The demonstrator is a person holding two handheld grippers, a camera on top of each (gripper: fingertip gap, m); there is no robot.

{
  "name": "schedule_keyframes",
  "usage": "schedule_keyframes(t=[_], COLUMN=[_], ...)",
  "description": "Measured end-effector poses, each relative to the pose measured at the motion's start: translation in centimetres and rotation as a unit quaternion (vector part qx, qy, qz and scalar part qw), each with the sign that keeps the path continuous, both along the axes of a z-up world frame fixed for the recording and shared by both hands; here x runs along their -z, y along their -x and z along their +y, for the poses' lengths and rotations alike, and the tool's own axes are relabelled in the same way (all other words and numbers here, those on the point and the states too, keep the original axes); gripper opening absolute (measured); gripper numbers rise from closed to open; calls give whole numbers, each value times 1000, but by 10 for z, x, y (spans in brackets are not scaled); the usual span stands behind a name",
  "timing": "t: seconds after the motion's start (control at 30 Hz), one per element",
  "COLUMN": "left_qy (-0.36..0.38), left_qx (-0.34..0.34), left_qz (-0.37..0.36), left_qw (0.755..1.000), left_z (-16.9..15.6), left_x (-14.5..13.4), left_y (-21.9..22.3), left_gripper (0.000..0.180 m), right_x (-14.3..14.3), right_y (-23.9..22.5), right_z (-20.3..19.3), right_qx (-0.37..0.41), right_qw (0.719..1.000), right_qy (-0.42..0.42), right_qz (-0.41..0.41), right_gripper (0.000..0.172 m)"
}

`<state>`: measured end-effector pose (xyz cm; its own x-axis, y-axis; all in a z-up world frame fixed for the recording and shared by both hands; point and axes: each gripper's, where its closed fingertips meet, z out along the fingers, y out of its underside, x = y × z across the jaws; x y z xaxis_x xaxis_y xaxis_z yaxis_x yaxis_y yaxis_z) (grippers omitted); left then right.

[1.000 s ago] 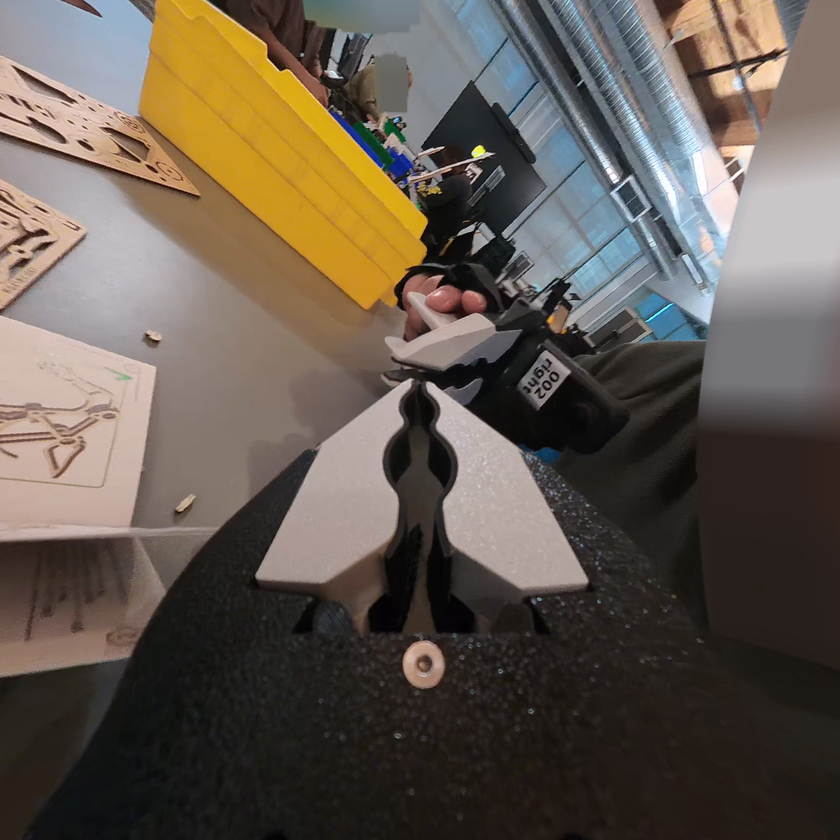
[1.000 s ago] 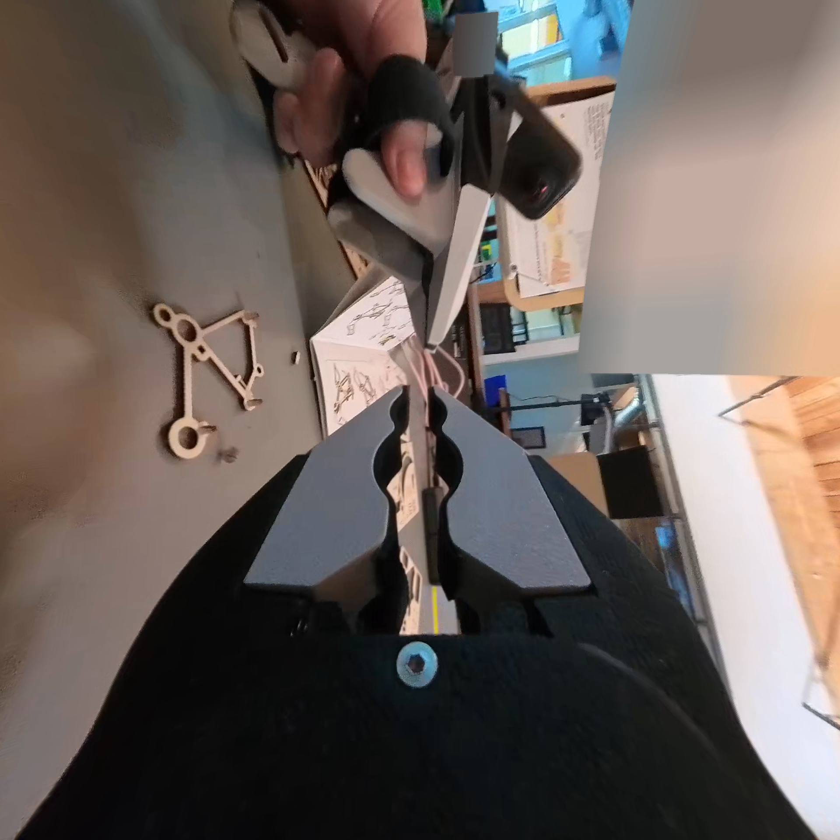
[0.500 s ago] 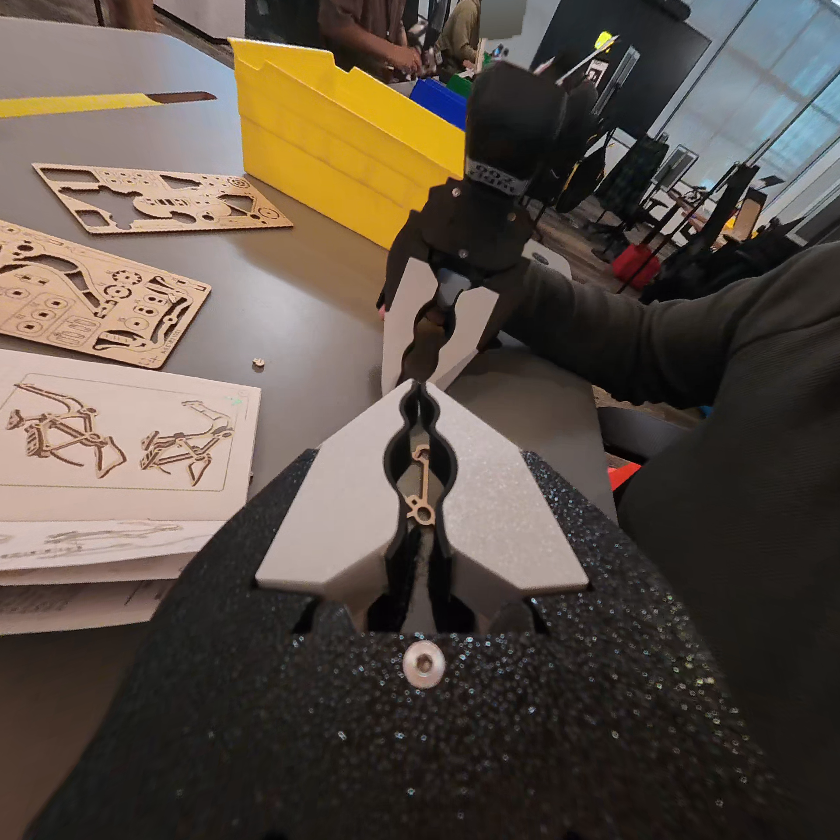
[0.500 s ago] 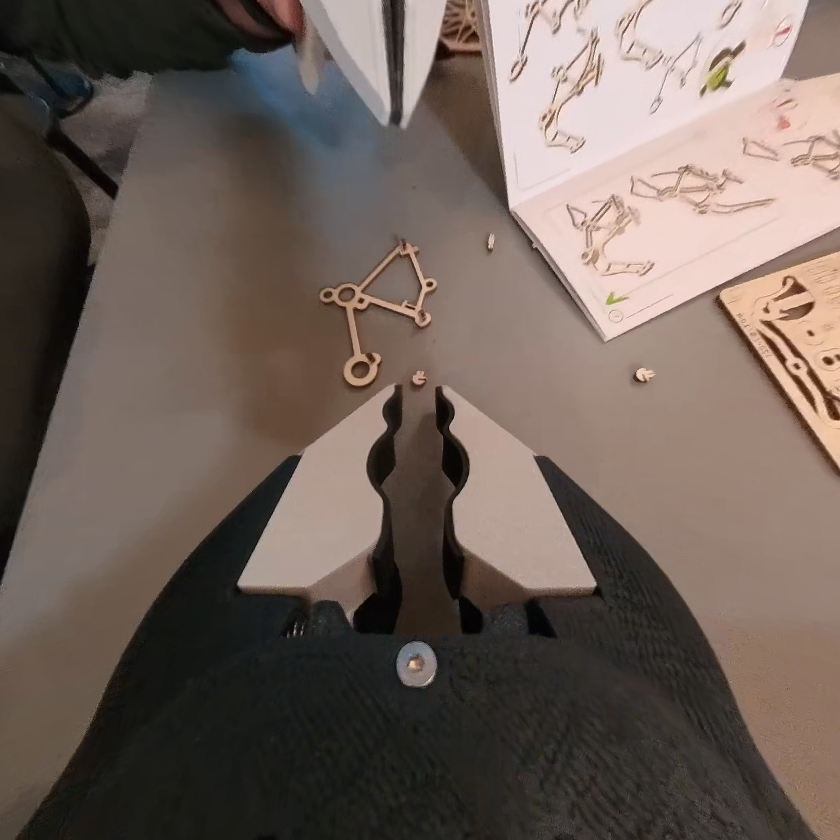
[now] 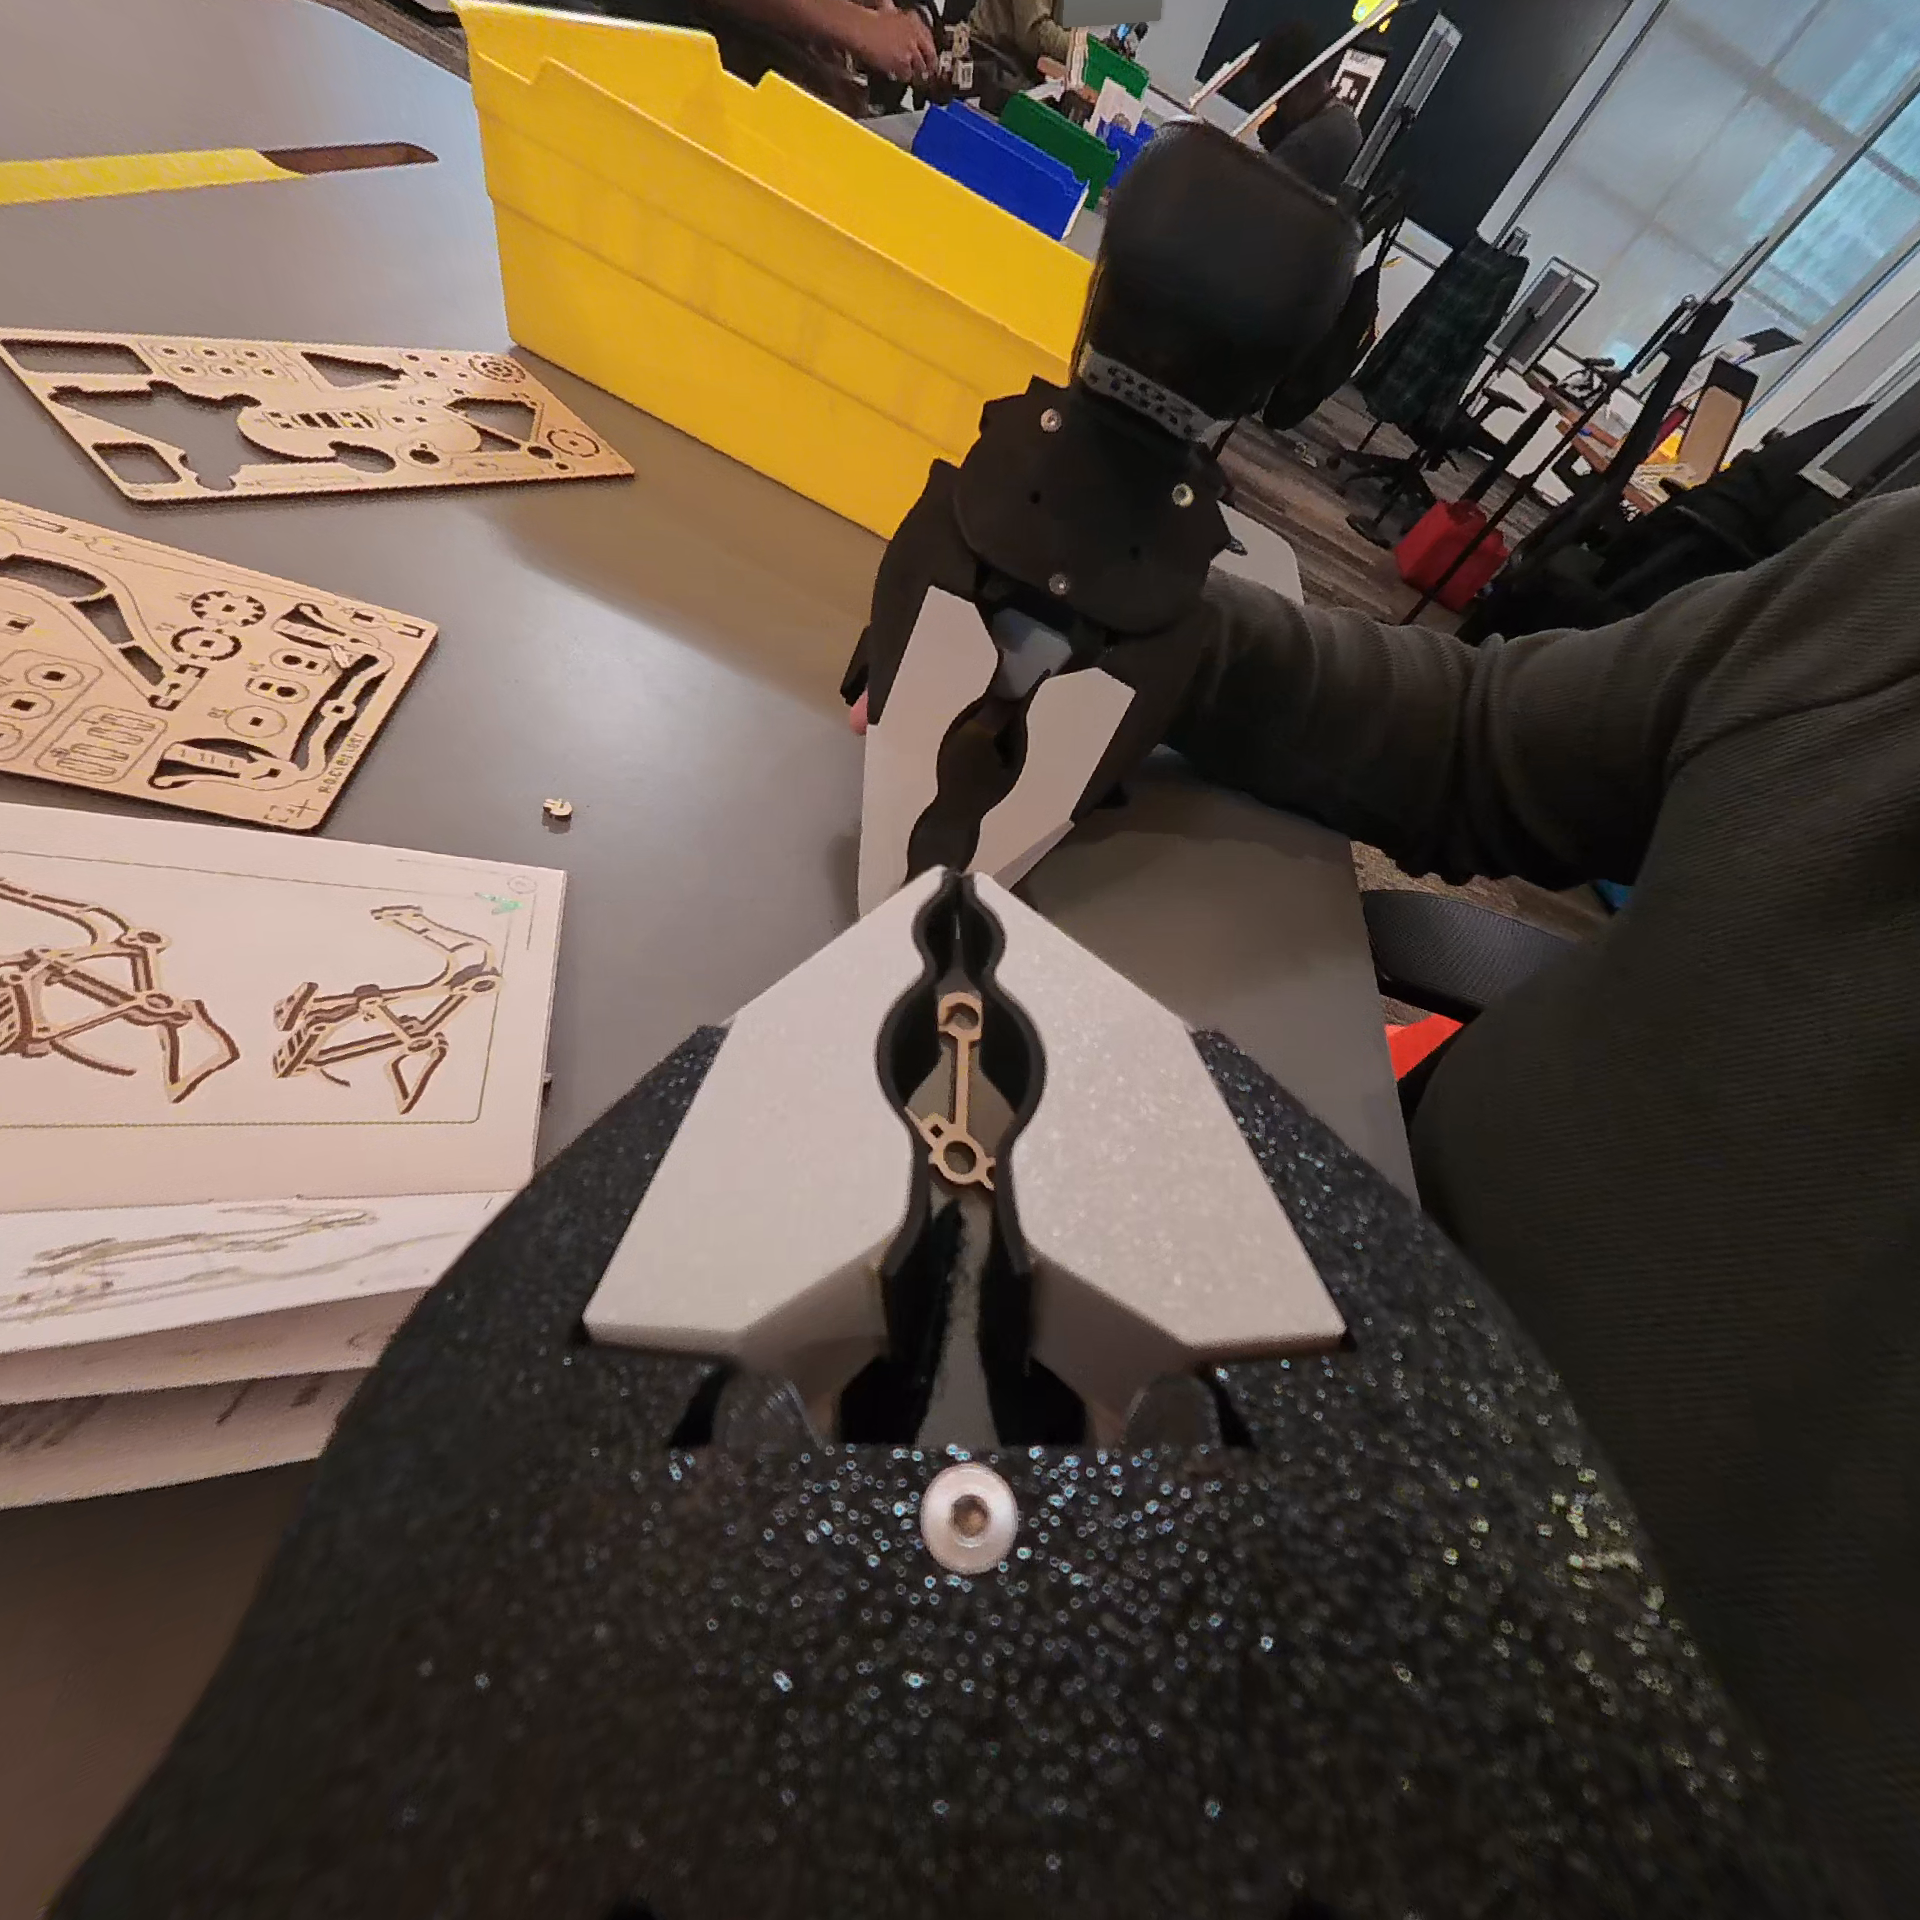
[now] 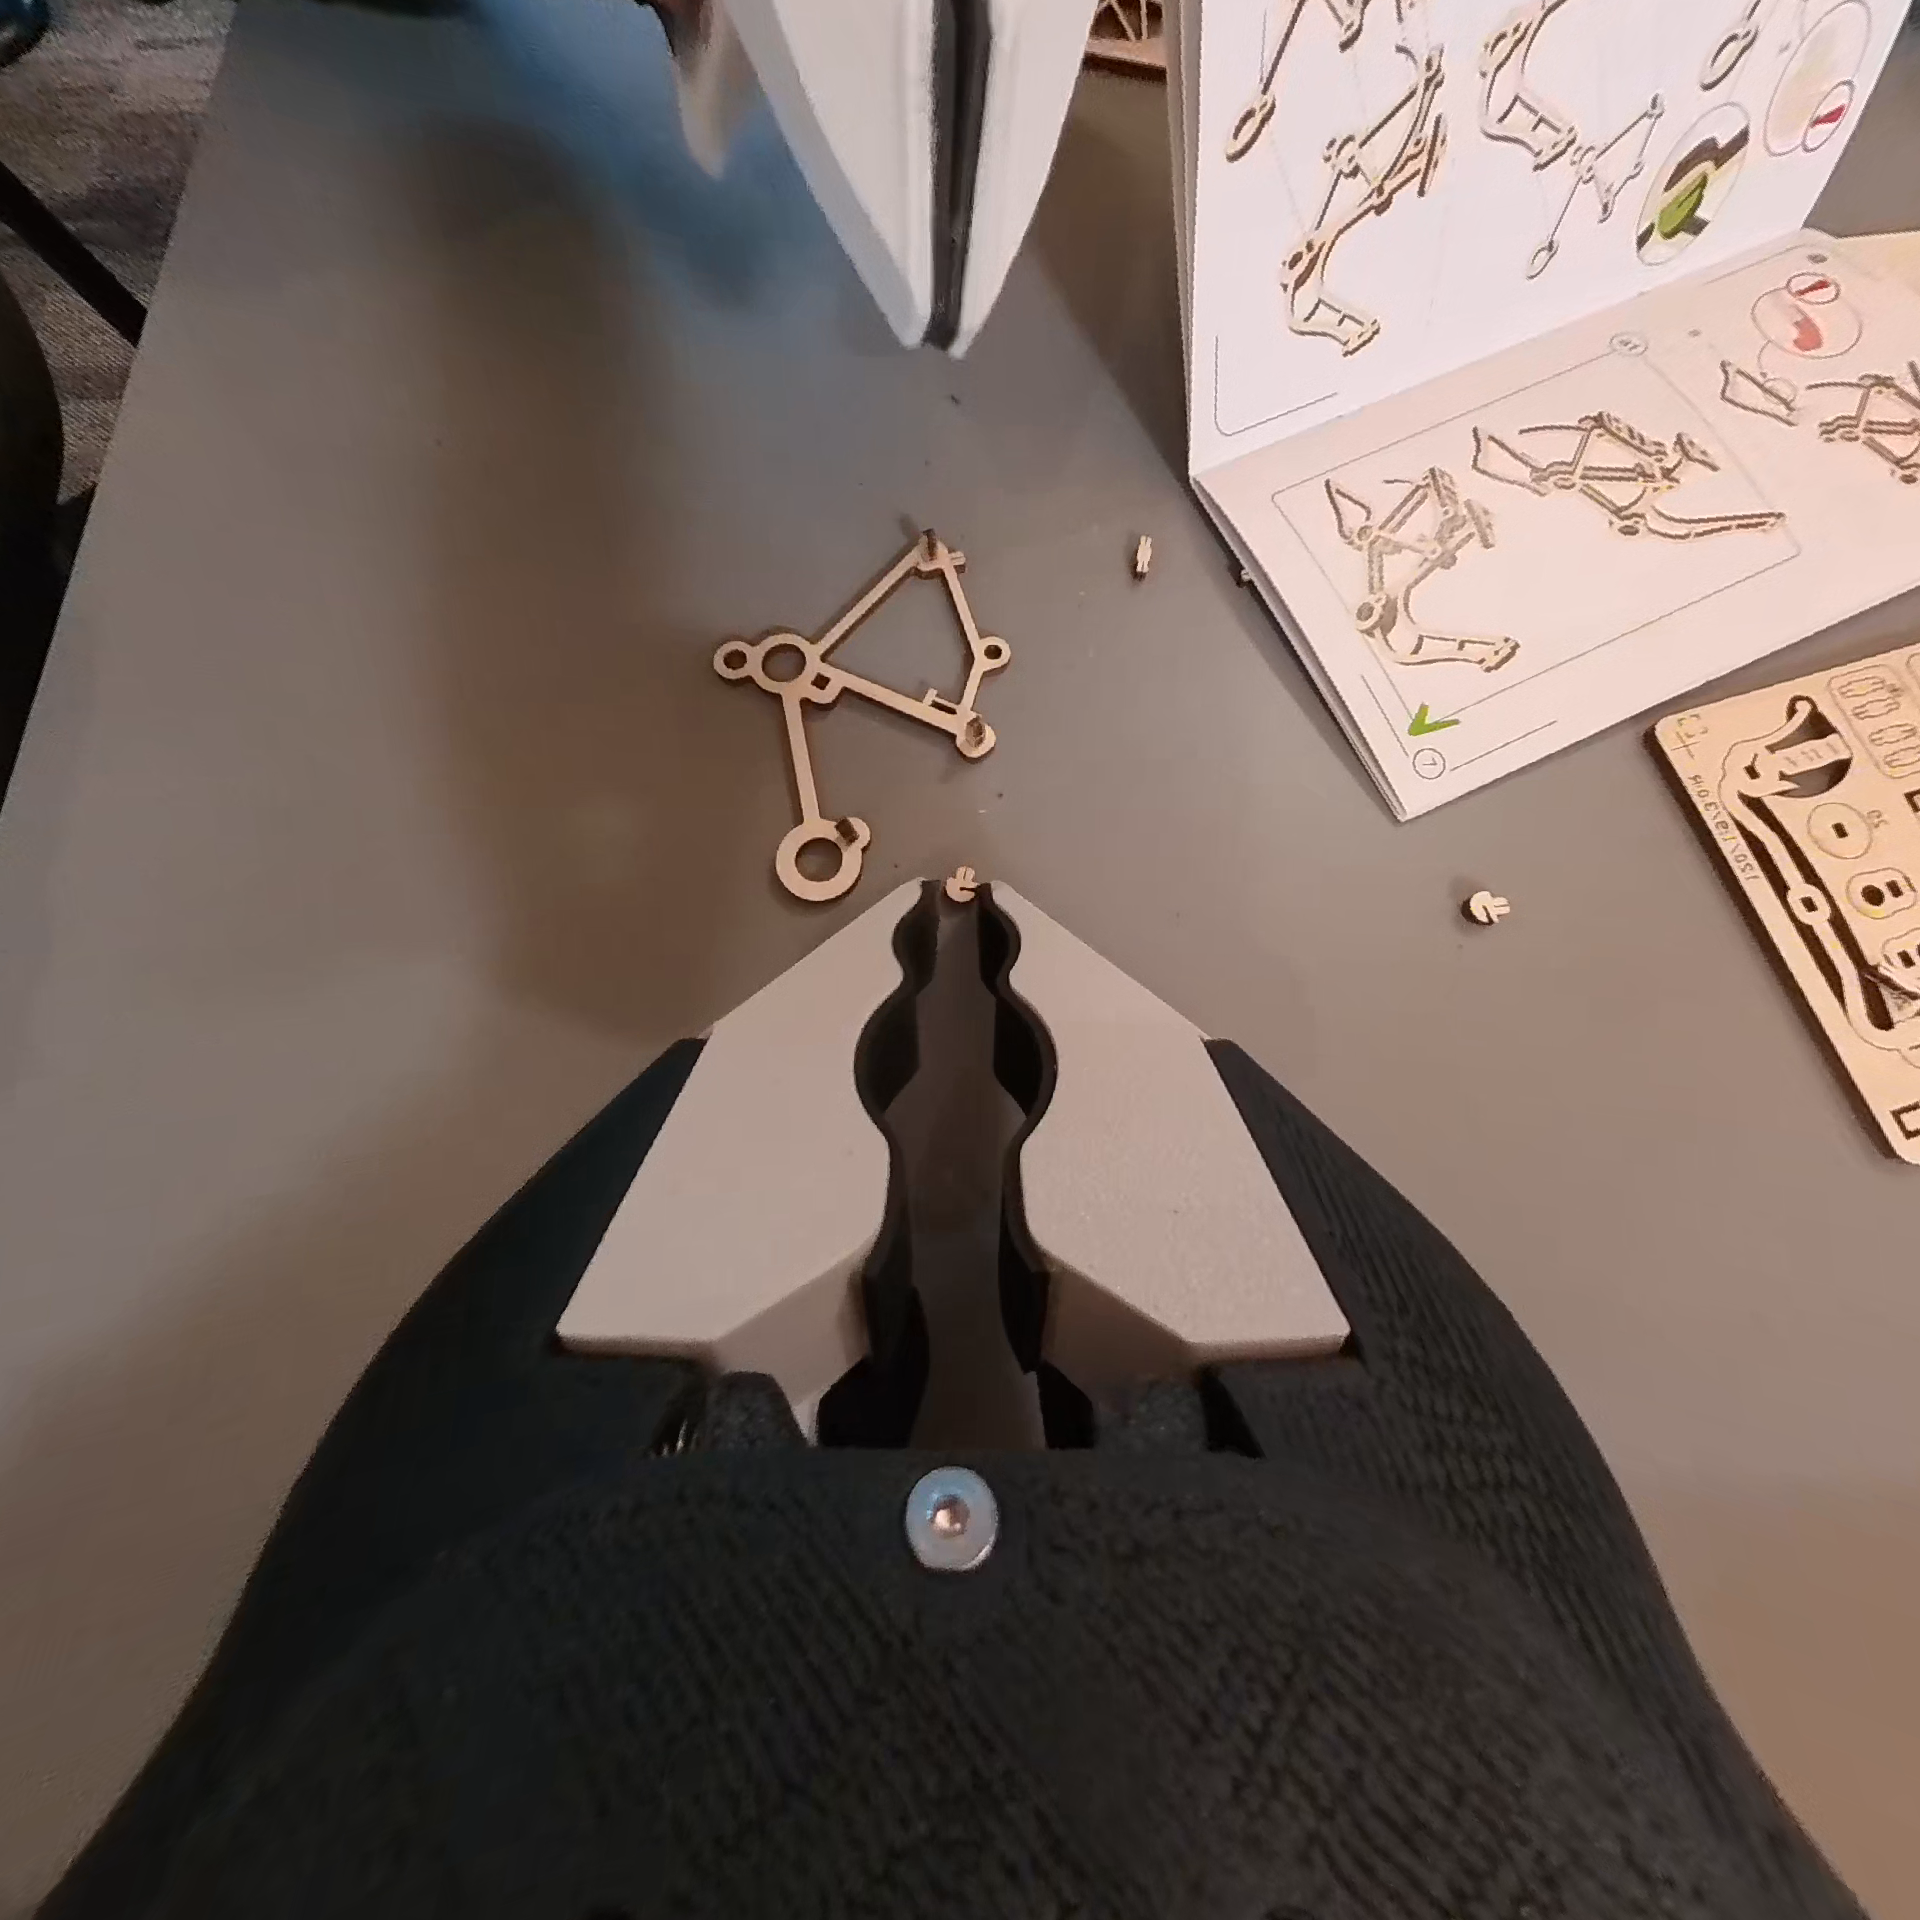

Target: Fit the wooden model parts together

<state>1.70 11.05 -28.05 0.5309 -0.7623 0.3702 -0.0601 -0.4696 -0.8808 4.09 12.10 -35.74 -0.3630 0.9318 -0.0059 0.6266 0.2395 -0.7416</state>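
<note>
A flat wooden frame of thin bars and rings lies on the grey table. It also shows through the gap behind my left fingers. My right gripper is low over the table. Its tips are closed on a small wooden peg just below the frame's bottom ring. My left gripper is shut, and I see nothing between its tips. It hangs above the far end of the frame in the right wrist view. The right gripper points down just beyond the left fingertips, which hide its tips.
An open instruction booklet lies right of the frame. Laser-cut wooden sheets lie beyond it. Loose pegs sit on the table. A yellow bin stands at the back. A person's sleeve reaches in from the right. Spacing between my two grippers at the tips: around 9 centimetres.
A second ago both grippers were raised and tilted close together. They have swung down over the table. The right jaws opened wide, then closed around the small peg by the frame.
</note>
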Motion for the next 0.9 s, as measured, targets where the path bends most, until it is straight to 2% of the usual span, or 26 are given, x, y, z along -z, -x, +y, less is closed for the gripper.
schedule_keyframes(t=[0.3, 0.47, 0.57, 0.73, 0.9], left_qy=[-2, -27, -67, -176, -224], left_qx=[9, 31, 22, -12, -3], left_qz=[16, 10, 23, 57, 71], left_qw=[1000, 999, 997, 983, 972], left_z=[-2, -7, -6, -2, -4], left_x=[5, 1, 1, 1, 1], left_y=[-4, -12, -16, -21, -30], left_gripper=[0, 0, 0, 0, 0], right_x=[0, 0, 0, 1, 1], right_y=[2, 1, 0, -2, -4], right_z=[0, 2, 5, 8, 10], right_qx=[2, 5, 9, 11, 12], right_qw=[1000, 1000, 1000, 1000, 1000], right_qy=[-8, -11, -10, -20, -22], right_qz=[5, 4, 2, -1, -1], right_gripper=[4, 4, 4, 3, 3])
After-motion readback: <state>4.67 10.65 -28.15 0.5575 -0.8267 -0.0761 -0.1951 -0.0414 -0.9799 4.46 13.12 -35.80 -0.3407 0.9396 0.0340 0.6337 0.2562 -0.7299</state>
